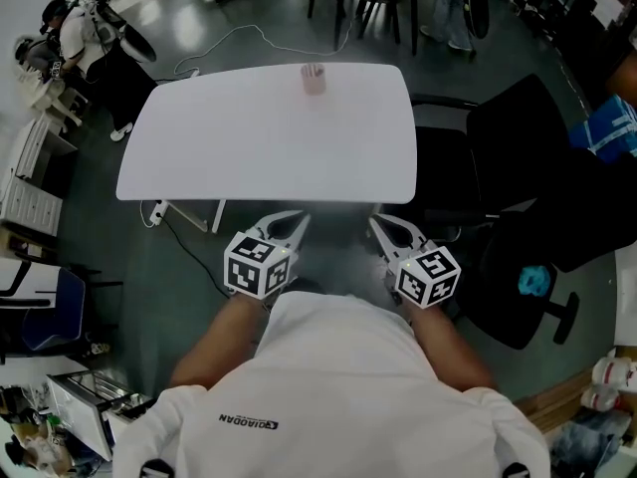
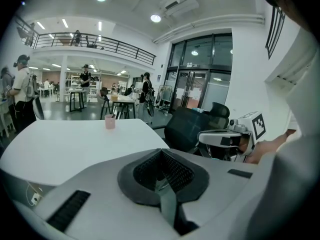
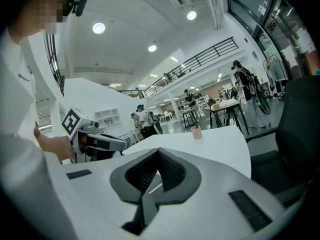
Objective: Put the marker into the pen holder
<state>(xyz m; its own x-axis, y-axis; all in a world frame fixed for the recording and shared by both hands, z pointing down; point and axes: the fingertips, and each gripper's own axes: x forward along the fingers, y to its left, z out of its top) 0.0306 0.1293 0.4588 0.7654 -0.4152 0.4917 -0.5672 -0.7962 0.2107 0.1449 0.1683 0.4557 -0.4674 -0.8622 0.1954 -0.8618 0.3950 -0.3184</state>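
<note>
A small pink pen holder (image 1: pixel 313 78) stands at the far edge of the white table (image 1: pixel 199 157); it also shows in the left gripper view (image 2: pixel 110 122) and the right gripper view (image 3: pixel 196 132). Something thin and dark seems to stick up out of it, too small to make out. I see no marker on the tabletop or in either gripper. My left gripper (image 1: pixel 295 219) (image 2: pixel 161 153) and right gripper (image 1: pixel 382 223) (image 3: pixel 159 152) hover side by side at the table's near edge, close to my body. Both are shut with nothing between the pads. Each shows in the other's view.
A black office chair (image 1: pixel 518 157) stands right of the table, with a blue item (image 1: pixel 534 280) on its near part. A power strip and cables (image 1: pixel 155 213) lie on the floor by the table's left leg. People and other tables fill the room beyond.
</note>
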